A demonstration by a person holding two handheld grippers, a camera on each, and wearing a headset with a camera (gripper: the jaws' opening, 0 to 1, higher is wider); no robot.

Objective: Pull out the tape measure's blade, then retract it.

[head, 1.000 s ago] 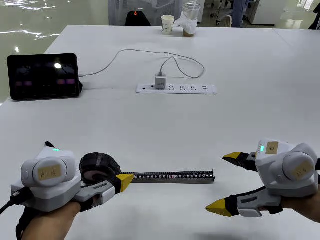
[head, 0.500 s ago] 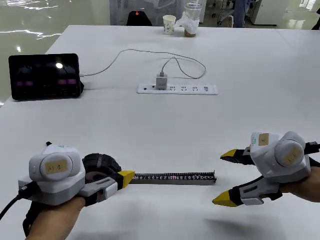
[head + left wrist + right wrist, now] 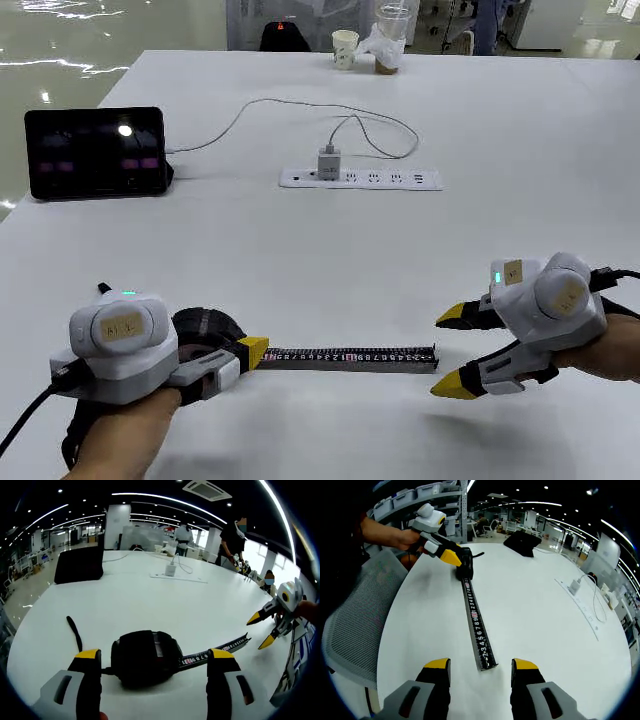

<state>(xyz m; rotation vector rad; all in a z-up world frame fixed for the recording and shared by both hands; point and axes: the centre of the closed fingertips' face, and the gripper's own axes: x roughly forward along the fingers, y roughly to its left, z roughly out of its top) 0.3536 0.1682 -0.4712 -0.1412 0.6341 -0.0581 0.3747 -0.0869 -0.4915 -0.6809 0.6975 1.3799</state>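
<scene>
— Where's the tape measure [image 3: 205, 335]?
— Left on the counter [image 3: 300, 250], between the wide-spread jaws of the left hand-held gripper [image 3: 154, 654], ungripped. Its blade [image 3: 350, 356] ends just before the right hand-held gripper [image 3: 449, 350], which gapes empty.

Notes: white counter [image 3: 500, 225] is spanning the view. Glossy floor [image 3: 60, 40] is reflecting light. Ceiling strips [image 3: 160, 498] are glowing overhead. Mesh chair [image 3: 355, 625] is sitting beside the counter, shelves [image 3: 410, 492] standing beyond.

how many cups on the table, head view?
2, both at the table's far edge: a paper cup and, right of it, a clear plastic cup. More may be off-frame.
</scene>
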